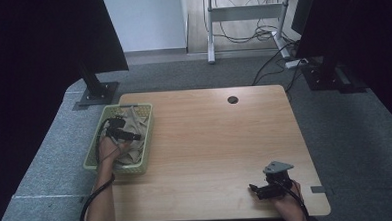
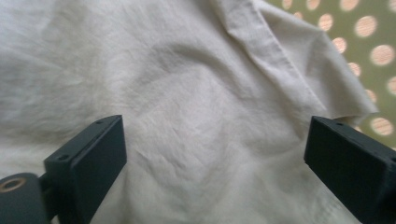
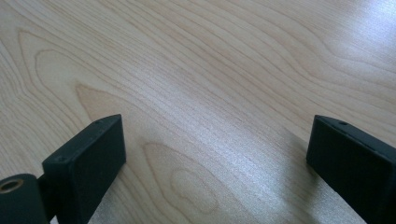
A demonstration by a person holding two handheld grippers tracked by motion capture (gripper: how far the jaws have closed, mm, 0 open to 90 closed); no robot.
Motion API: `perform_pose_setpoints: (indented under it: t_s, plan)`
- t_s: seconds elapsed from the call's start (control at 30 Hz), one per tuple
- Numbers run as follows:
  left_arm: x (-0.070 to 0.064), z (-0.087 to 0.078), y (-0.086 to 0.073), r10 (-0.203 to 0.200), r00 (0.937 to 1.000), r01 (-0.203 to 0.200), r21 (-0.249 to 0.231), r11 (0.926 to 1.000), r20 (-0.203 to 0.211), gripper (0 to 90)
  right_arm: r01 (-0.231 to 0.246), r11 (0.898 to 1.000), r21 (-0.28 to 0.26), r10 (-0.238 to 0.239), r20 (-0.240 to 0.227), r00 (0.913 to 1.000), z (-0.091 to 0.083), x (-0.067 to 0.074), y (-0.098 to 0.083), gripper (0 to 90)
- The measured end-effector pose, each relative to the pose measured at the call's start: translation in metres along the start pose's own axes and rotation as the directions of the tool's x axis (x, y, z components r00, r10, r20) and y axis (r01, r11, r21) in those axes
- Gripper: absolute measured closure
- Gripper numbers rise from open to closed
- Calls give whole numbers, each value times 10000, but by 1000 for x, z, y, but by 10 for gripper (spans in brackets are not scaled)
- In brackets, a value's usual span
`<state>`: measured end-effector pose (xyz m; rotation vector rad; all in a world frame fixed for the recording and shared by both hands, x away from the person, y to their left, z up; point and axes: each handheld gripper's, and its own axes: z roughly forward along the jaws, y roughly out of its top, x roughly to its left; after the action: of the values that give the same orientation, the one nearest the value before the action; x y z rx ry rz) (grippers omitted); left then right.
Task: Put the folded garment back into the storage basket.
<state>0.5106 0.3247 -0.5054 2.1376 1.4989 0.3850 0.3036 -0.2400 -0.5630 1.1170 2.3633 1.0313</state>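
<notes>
High view: left hand-held gripper [image 1: 131,137] over the green basket [image 1: 92,154] at the left edge of the table [image 1: 210,140], tips pointing right across the crumpled beige cloth [image 1: 134,124] heaped inside. Cloth directly under and just ahead of that gripper, touching or nearly so; hard to tell which from up here. Basket's long axis running near to far, cloth bunched along it with no clear axis of its own. Right hand-held gripper [image 1: 254,189] well apart at the near right corner, low over bare wood, tips pointing left. Left hand plainly the nearer to the cloth.

Left gripper view: jaws spread wide, nothing pinched between them. Cloth [image 2: 196,107] lying close beneath the gap, a folded hem running from the top down to the right, perforated basket wall [image 2: 373,51] at the upper right. Pads clear of the fabric, so no grip now; probably a straight drop and a squeeze enough to catch a fold.

Right gripper view: jaws likewise spread, with bare table [image 3: 210,84] between and beyond them. Nothing held.
</notes>
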Motion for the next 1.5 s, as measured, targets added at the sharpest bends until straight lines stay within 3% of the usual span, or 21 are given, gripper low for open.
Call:
perform_pose_setpoints:
  t_s: [0.2, 0.4, 0.83, 1.23, 1.5]
  plan:
    - [2, -16, -2, -119, 9997, 131, -538, 9985, 222, 8, 0, 10000, 0, 0, 0, 10000, 0, 0, 0, 43]
    - [-1, -32, -2, 129, 9995, -102, -936, 9956, 278, 0, -1, 10000, 0, 1, 1, 10000, 0, 0, 0, 43]
    - [-29, -66, 4, 797, 9952, -699, -1579, 9850, 562, 19, 1, 10000, 1, -1, 1, 10000, 0, 0, 0, 43]
    - [-52, -83, 1, 1318, 9863, -1094, -2047, 9727, 991, 9, -4, 10000, 3, 4, 2, 10000, 0, 0, 0, 43]
    - [-75, -97, -2, 1848, 9751, -1519, -2381, 9593, 1222, 6, 0, 10000, 5, 0, 4, 10000, 0, 0, 0, 43]
